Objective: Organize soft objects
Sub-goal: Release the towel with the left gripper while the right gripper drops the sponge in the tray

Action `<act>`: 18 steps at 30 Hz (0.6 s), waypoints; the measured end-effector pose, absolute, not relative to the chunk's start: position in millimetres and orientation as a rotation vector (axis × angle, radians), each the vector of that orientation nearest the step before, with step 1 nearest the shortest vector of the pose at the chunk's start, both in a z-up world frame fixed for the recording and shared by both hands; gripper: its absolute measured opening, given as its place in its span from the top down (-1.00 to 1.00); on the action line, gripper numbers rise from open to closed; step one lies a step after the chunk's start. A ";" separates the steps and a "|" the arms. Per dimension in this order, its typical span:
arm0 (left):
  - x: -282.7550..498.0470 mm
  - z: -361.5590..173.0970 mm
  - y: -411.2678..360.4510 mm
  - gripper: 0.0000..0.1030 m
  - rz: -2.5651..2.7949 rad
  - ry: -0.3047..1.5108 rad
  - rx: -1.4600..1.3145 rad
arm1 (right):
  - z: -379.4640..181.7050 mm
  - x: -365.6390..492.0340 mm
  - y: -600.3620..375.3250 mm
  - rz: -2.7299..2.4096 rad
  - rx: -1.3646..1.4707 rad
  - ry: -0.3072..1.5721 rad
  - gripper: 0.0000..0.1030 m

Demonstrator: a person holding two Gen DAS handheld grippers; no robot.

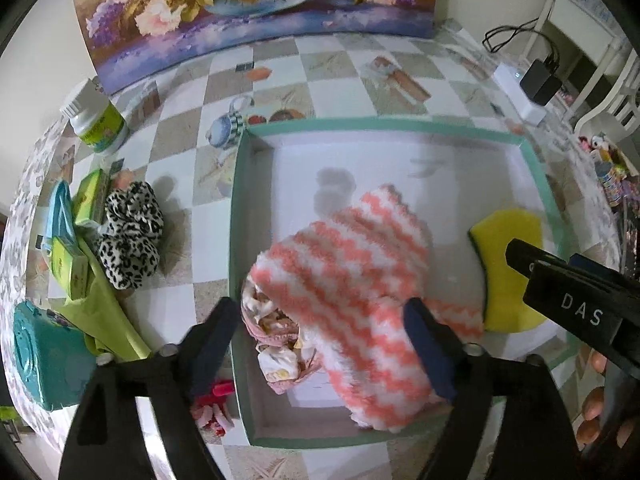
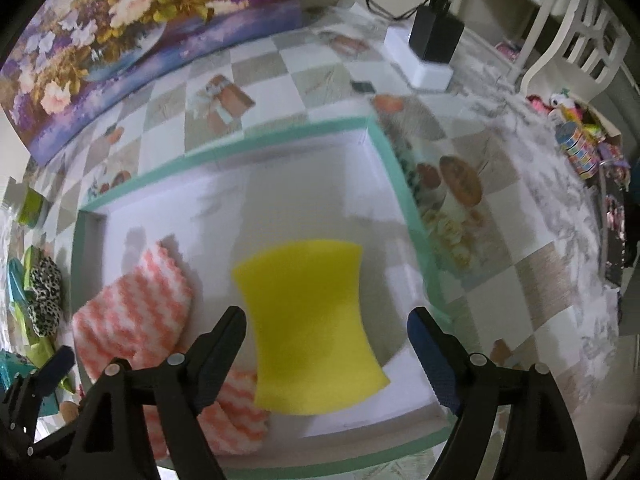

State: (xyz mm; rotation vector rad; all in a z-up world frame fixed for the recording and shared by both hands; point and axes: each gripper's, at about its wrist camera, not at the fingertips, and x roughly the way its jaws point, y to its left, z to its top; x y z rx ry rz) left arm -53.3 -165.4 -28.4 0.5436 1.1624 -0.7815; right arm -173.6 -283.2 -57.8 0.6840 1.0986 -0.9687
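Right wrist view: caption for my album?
Open right gripper above a yellow sponge in the green-rimmed box, beside a striped cloth.

A home: ahead of the grippers a flower painting (image 1: 248, 12) leans on the wall, with a patterned tablecloth (image 1: 352, 76) below and a white chair (image 2: 576, 36) right.

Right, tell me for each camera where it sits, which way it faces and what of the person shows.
Left wrist: sits on the left hand-held gripper, looks steeply down into the green-rimmed box at the pink-striped cloth; its open jaws, the right hand-held gripper and some fingertips show.
Right wrist: sits on the right hand-held gripper, looks down at the yellow sponge; its open jaws and the left hand-held gripper show.
Shared: box, cloth, sponge, leopard-print scrunchie, flower painting.
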 end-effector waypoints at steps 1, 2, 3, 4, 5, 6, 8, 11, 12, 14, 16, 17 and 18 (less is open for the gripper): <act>-51.7 -26.0 -164.7 -0.70 -0.784 1.160 0.536 | -54.3 -174.4 -282.6 -0.975 0.679 1.092 -0.67; -49.5 -23.1 -163.4 -0.71 -0.784 1.160 0.522 | -52.6 -176.9 -282.9 -0.978 0.676 1.088 -0.67; -47.2 -20.9 -161.6 -0.71 -0.780 1.161 0.509 | -49.4 -175.5 -283.1 -0.983 0.673 1.083 -0.75; -43.3 -18.7 -158.7 -0.72 -0.770 1.164 0.492 | -46.9 -176.0 -283.6 -0.987 0.671 1.076 -0.85; -37.2 -16.6 -155.0 -0.72 -0.754 1.171 0.471 | -45.9 -174.4 -284.2 -0.993 0.670 1.069 -1.00; -29.9 -14.8 -150.6 -0.72 -0.733 1.180 0.448 | -42.5 -174.4 -283.5 -0.998 0.666 1.058 -1.00; -16.8 -12.7 -142.3 -0.72 -0.689 1.193 0.417 | -39.7 -183.5 -286.1 -1.000 0.661 1.052 -1.00; 4.9 -7.4 -124.2 -0.72 -0.614 1.198 0.355 | -38.3 -185.6 -283.8 -0.995 0.648 1.052 -1.00; 10.9 -5.8 -118.1 -0.72 -0.595 1.197 0.336 | -38.7 -184.1 -282.2 -0.995 0.639 1.058 -1.00; 24.9 -1.1 -104.4 -0.77 -0.556 1.198 0.290 | -40.6 -181.8 -278.4 -0.987 0.620 1.071 -1.00; 38.4 3.2 -90.8 -0.83 -0.513 1.198 0.248 | -42.1 -178.7 -276.1 -0.978 0.613 1.080 -1.00; 42.4 4.3 -86.2 -0.87 -0.501 1.198 0.236 | -42.2 -176.7 -274.5 -0.974 0.610 1.083 -1.00; 46.4 5.2 -81.5 -0.88 -0.490 1.197 0.226 | -41.7 -173.3 -272.0 -0.963 0.605 1.084 -1.00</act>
